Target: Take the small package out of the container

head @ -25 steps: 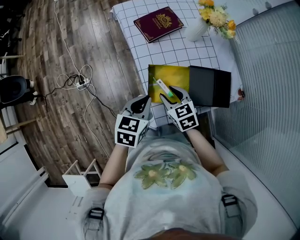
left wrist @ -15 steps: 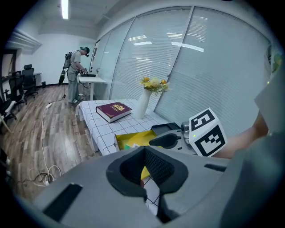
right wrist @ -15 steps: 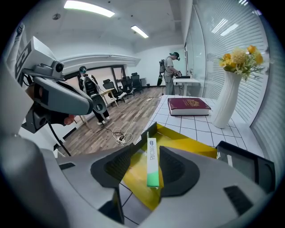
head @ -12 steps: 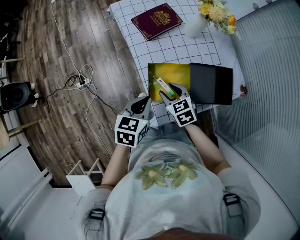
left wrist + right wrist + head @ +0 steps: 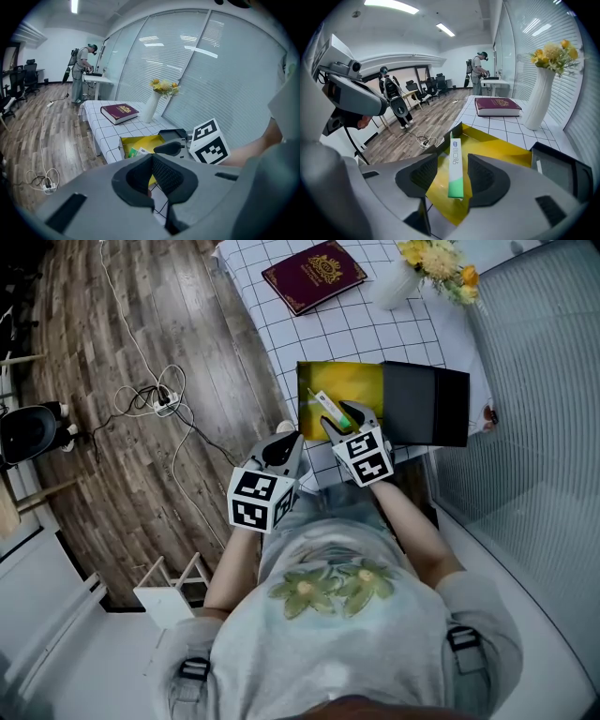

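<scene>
R gripper [image 5: 453,161] is spread, jaws straddling the small package [image 5: 456,154] w/ a gap each side, i.e. lined up for the pinch but not yet clamped. It sits inside the yellow container [image 5: 506,150]. I keep L gripper [image 5: 151,159] closed on nothing, off the table [image 5: 375,334] edge; judged not req'd, as the lid [image 5: 560,171] is off.

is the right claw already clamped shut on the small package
No, the right claw stands open around the package, with the yellow box showing in the gaps on both sides.

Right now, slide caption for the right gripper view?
Right gripper, fingers apart either side of the package in the yellow box.
</scene>
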Demonstrator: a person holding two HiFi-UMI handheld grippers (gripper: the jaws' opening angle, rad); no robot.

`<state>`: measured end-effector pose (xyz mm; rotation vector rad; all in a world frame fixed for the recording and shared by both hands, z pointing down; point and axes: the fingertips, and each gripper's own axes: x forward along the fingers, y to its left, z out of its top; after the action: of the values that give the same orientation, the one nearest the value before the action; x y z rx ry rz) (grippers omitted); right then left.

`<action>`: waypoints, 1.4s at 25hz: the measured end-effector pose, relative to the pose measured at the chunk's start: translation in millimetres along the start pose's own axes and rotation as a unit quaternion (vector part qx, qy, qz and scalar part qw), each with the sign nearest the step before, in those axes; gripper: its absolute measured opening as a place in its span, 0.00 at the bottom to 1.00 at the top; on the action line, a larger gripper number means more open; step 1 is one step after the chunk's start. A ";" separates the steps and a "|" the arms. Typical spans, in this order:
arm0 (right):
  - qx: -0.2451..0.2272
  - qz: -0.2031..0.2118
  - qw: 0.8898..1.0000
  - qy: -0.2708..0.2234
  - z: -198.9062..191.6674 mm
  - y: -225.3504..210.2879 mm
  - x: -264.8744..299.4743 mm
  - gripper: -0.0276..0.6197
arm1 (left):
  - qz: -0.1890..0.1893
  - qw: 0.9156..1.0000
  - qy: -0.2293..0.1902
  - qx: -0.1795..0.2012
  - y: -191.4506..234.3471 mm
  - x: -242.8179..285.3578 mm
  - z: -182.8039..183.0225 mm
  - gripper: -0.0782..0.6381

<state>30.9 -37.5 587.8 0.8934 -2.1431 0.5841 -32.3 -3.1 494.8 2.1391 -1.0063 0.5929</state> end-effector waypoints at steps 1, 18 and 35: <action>0.001 0.001 1.000 0.002 -0.8 -0.3 1.0 0.32 | 0.000 1.000 0.001 0.000 0.4 0.9 -0.6 0.12; 0.000 0.003 1.000 0.028 -11.3 -5.9 24.9 0.32 | -0.002 1.000 0.000 -0.002 8.0 12.3 -0.2 0.12; 0.000 0.007 0.999 0.052 -21.7 -9.6 39.7 0.32 | 0.005 1.000 -0.001 -0.009 12.6 14.0 1.0 0.12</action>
<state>28.3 -46.4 633.1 0.8308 -2.0562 0.6243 -33.9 -16.4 508.1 2.1198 -1.0202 0.5854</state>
